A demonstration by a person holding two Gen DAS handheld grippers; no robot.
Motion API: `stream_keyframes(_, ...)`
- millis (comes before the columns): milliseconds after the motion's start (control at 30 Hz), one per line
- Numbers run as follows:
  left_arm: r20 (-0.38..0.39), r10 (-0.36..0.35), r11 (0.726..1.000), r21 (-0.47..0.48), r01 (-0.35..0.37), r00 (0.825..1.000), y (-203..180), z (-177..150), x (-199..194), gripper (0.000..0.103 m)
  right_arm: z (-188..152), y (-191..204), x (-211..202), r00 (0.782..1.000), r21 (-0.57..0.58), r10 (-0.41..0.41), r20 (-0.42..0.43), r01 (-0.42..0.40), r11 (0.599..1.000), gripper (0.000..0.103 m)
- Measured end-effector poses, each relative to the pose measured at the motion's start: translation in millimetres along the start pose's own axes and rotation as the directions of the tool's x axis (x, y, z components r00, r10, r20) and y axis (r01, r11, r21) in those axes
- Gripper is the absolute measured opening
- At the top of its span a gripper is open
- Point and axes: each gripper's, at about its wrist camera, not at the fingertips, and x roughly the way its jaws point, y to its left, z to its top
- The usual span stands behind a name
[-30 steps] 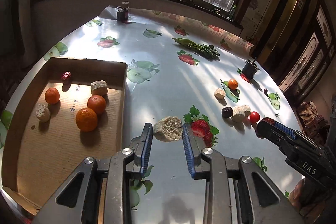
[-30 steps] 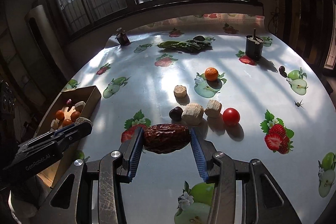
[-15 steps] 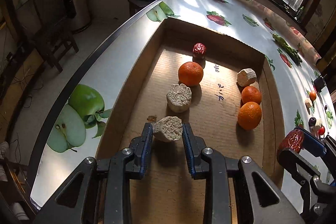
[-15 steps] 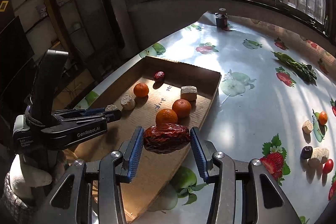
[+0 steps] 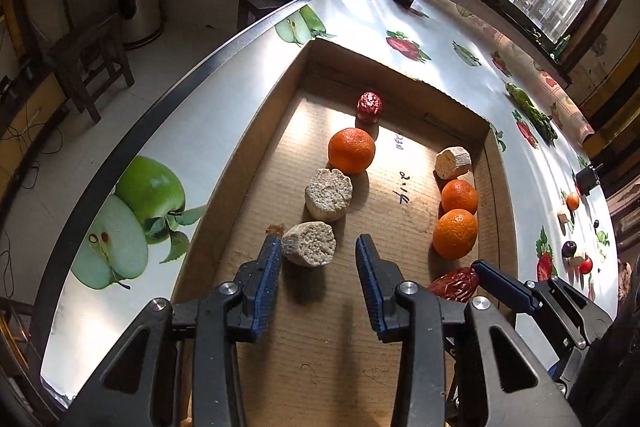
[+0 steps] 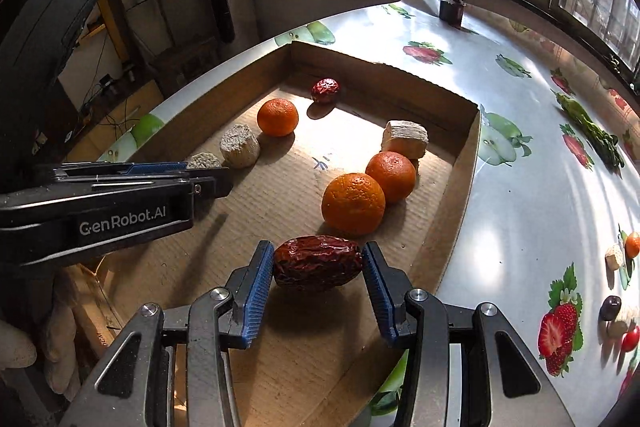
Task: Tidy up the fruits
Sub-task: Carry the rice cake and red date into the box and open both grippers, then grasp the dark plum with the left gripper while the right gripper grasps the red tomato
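1. The left gripper (image 5: 318,261) hangs over the cardboard box (image 5: 256,155); its jaws have just been opening and stand spread, a beige porous chunk (image 5: 309,242) resting on the box floor between them, against the left pad only.
2. The right gripper (image 6: 318,269) pinches a wrinkled dried date (image 6: 318,263) low over the box's near end.
3. Beyond lie two oranges (image 6: 354,203) by the box's right wall, and a second porous chunk (image 5: 329,193) and a third orange (image 5: 352,151) along the left.
4. A red jujube (image 5: 370,105) sits by the far wall.
5. More fruit (image 6: 616,311) lies loose toward the bench's right edge.
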Motion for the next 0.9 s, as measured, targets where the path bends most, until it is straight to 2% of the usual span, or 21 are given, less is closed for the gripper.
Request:
stream_keyframes(67,0.029,-0.024,1.0,-0.016,0.024,0.999,1.0,1.0,-12.1,0.045,0.8,1.9,-3.3,1.0,-0.011,-0.014,0.015,0.014,1.0,0.053)
stream_keyframes(133,0.063,-0.038,0.998,-0.041,0.041,0.997,3.6,0.5,-25.6,0.055,1.3,2.2,-8.9,0.999,-0.013,-0.013,0.033,0.014,1.0,0.061)
stream_keyframes(267,0.137,-0.043,0.996,-0.073,0.054,0.99,6.7,-5.5,-54.9,0.061,-0.1,-3.2,-30.0,0.997,0.007,0.006,0.079,-0.007,1.0,0.062)
stream_keyframes(300,0.155,-0.032,0.996,-0.078,0.045,0.987,5.7,-8.7,-62.3,0.067,-1.7,-5.6,-38.9,0.995,0.017,0.007,0.098,-0.009,1.0,0.062)
stream_keyframes(400,0.198,0.004,0.996,-0.093,0.015,0.98,-1.9,-21.2,-82.1,0.081,-9.8,-21.3,-67.1,0.988,0.074,0.003,0.154,-0.015,0.997,0.063)
stream_keyframes(500,0.266,-0.002,0.997,-0.08,0.024,0.964,-18.4,-37.8,-101.2,0.09,-25.7,-45.4,-93.9,0.98,0.173,-0.02,0.196,-0.015,0.985,0.066)
stream_keyframes(600,0.311,0.001,1.0,-0.015,0.004,0.95,-48.2,-51.1,-109.8,0.091,-50.0,-70.7,-119.5,0.971,0.289,-0.061,0.233,-0.009,0.957,0.068)
stream_keyframes(767,0.377,0.092,0.98,0.131,-0.151,0.921,-105.6,-69.6,-112.0,0.091,-89.4,-106.4,-143.3,0.964,0.441,-0.117,0.238,0.001,0.898,0.071)
stream_keyframes(833,0.38,0.094,0.972,0.166,-0.167,0.92,-120.5,-75.5,-109.9,0.091,-99.1,-115.4,-149.1,0.962,0.464,-0.14,0.235,0.015,0.886,0.07)
stream_keyframes(900,0.362,0.096,0.963,0.201,-0.178,0.927,-133.7,-81.0,-106.2,0.091,-106.6,-121.2,-154.4,0.958,0.478,-0.166,0.235,0.035,0.878,0.07)
